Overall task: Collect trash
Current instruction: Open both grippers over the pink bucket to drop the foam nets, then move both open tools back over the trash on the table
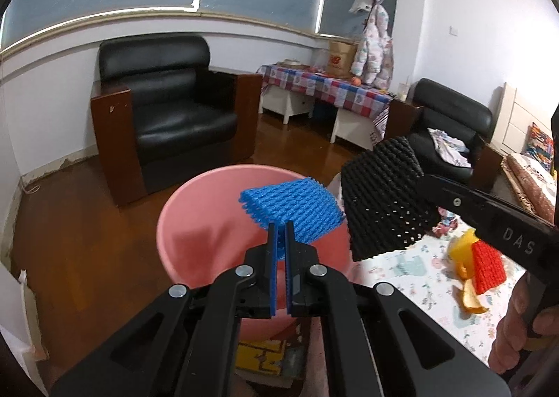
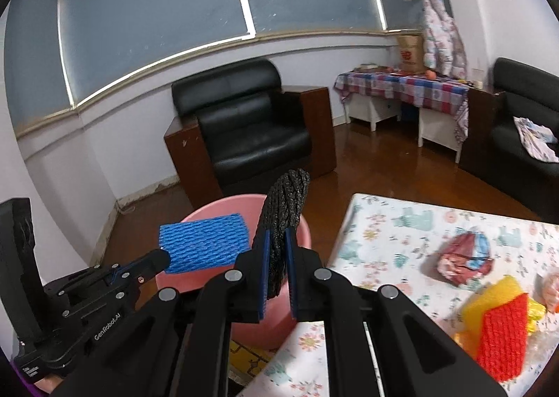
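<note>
My left gripper (image 1: pixel 281 226) is shut on a blue foam net (image 1: pixel 291 208) and holds it above the pink bucket (image 1: pixel 195 240). My right gripper (image 2: pixel 277 234) is shut on a black foam net (image 2: pixel 284 208), held over the bucket's right rim (image 2: pixel 304 229). The blue net (image 2: pixel 204 245) and left gripper (image 2: pixel 159 259) also show in the right wrist view, the black net (image 1: pixel 382 201) in the left wrist view. On the patterned table (image 2: pixel 401 240) lie a red foam net (image 2: pixel 503 337), a yellow foam net (image 2: pixel 496 292), a crumpled red wrapper (image 2: pixel 463 257) and orange peel (image 1: pixel 470 299).
A black leather armchair (image 1: pixel 167 114) stands behind the bucket on the wooden floor (image 1: pixel 70 229). A second black sofa (image 1: pixel 450 131) and a low table with a checked cloth (image 1: pixel 328 86) stand at the back right.
</note>
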`<state>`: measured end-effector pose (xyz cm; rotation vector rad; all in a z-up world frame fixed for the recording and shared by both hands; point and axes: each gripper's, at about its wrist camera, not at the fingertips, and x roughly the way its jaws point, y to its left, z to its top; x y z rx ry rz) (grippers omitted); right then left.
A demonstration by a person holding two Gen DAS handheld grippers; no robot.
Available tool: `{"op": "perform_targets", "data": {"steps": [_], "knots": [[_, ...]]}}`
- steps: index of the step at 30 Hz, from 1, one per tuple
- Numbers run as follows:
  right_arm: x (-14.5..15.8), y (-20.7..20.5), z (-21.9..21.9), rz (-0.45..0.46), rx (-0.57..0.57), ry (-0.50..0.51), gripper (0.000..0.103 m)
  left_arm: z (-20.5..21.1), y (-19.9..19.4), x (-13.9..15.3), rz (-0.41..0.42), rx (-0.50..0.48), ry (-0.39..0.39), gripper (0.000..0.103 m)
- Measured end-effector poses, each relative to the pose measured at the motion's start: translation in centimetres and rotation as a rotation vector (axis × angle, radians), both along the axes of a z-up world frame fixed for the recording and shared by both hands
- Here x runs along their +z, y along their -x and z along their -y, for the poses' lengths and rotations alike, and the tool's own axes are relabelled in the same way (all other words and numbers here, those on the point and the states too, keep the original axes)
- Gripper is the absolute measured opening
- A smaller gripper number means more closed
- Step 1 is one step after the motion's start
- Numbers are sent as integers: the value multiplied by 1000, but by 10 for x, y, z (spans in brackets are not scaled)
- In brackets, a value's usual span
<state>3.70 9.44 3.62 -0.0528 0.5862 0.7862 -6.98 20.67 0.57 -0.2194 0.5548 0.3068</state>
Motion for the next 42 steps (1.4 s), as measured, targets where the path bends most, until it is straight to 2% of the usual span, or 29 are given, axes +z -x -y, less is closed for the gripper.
{"op": "perform_targets", "data": {"steps": [12, 15, 16, 18, 20, 22, 25, 35, 42], "knots": [[-43, -5, -55, -74, 79, 102, 10, -23, -3, -17, -42, 24, 20, 3], [-50, -9, -59, -100, 81, 115, 18, -26, -5, -19, -53, 21, 28, 4], [-51, -10, -57, -106, 79, 114, 24, -26, -6, -20, -57, 17, 34, 4], [-54, -13, -56, -121, 74, 108, 27, -27, -7, -22, -68, 10, 36, 8], [-57, -14, -54, -135, 72, 107, 27, -28, -7, -23, -70, 6, 40, 25], [-60, -16, -53, -149, 71, 108, 28, -31, -8, -25, -67, 8, 50, 31], [-64, -17, -52, -158, 74, 110, 40, -34, -11, -26, -76, 11, 58, 32], [-52, -15, -41, -142, 72, 78, 42, -37, -10, -14, -48, 16, 38, 32], [-36, -6, -15, -121, 48, 49, 43, -25, -7, 5, -7, 11, 1, 32]]}}
